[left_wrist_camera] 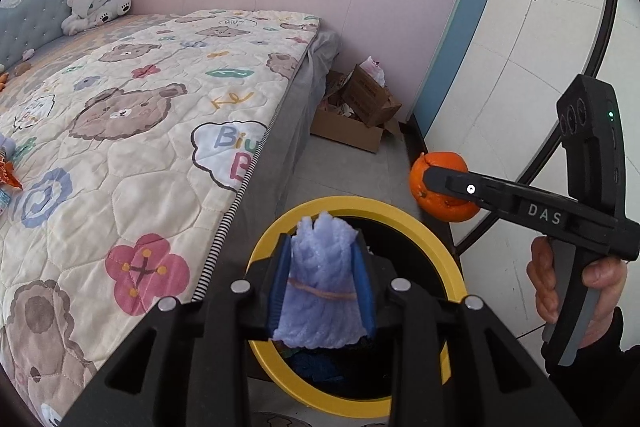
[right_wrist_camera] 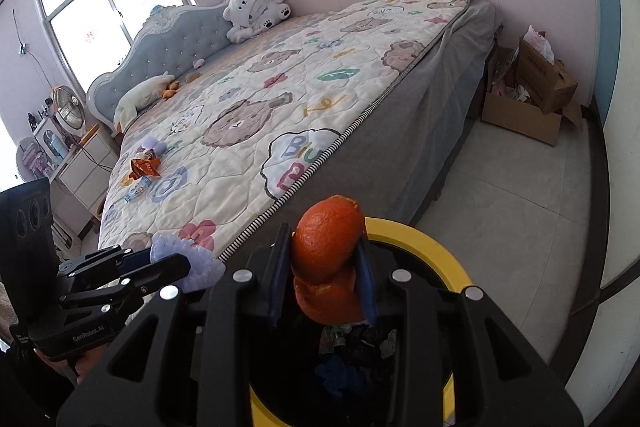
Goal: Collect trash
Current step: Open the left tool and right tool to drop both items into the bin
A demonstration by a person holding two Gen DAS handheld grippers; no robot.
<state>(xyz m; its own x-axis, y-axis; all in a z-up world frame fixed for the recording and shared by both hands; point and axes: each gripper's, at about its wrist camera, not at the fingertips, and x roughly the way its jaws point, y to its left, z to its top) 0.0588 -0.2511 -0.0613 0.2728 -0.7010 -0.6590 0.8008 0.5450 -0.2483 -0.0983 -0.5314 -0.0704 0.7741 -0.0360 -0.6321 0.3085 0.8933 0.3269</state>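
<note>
My left gripper (left_wrist_camera: 322,279) is shut on a pale purple foam net (left_wrist_camera: 322,291) with a rubber band around it, held over the yellow-rimmed black trash bin (left_wrist_camera: 448,251). My right gripper (right_wrist_camera: 324,275) is shut on orange peel (right_wrist_camera: 328,259) and holds it over the same bin (right_wrist_camera: 424,239), which has trash inside. The right gripper with the peel (left_wrist_camera: 440,187) also shows in the left wrist view, beyond the bin's right rim. The left gripper with the foam (right_wrist_camera: 188,259) also shows in the right wrist view, to the left. Snack wrappers (right_wrist_camera: 146,167) lie on the bed.
The bed with a bear-print quilt (right_wrist_camera: 280,115) stands left of the bin. A plush toy (right_wrist_camera: 256,11) sits by the headboard. Open cardboard boxes (right_wrist_camera: 528,99) with clutter stand on the floor by the pink wall. A white wall panel (left_wrist_camera: 520,47) is to the right.
</note>
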